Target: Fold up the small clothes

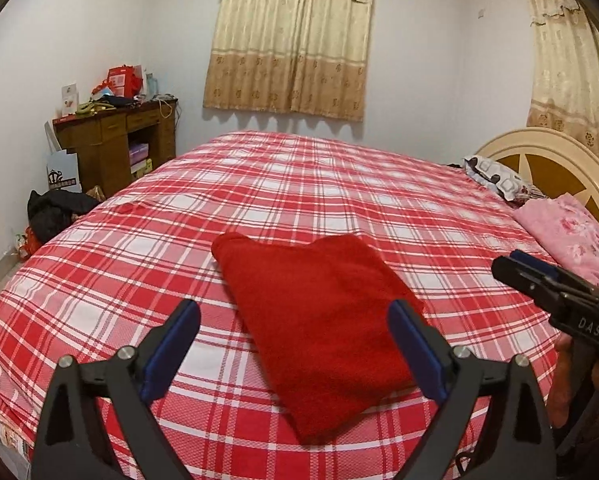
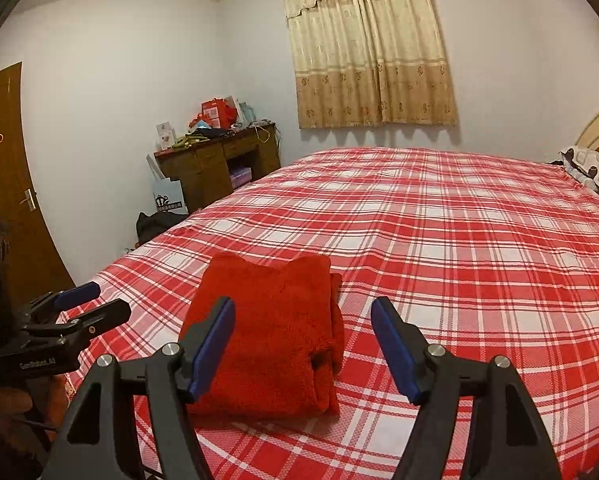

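Red cloth (image 1: pixel 319 328) lies folded on the bed (image 1: pixel 339 184), so we hold the left tool (image 1: pixel 295 344) and right tool (image 2: pixel 303 344) above it, both spread wide and empty, probably since folding looks finished.

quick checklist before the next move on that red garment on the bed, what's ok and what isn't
1. Red garment folded into a compact stack: ok; layered edges show on its right side in the right wrist view.
2. Garment fully on the plaid bedspread, away from the bed's edge: ok.
3. Left gripper free of the cloth: ok; its jaws are wide apart, nothing pinched.
4. Right gripper free of the cloth: ok; its jaws are apart and empty.
5. Fold neat and square: not ok; the far edge is uneven, with a dip between two raised corners.
6. More small clothes waiting to be folded: cannot tell; none on the bedspread in view.
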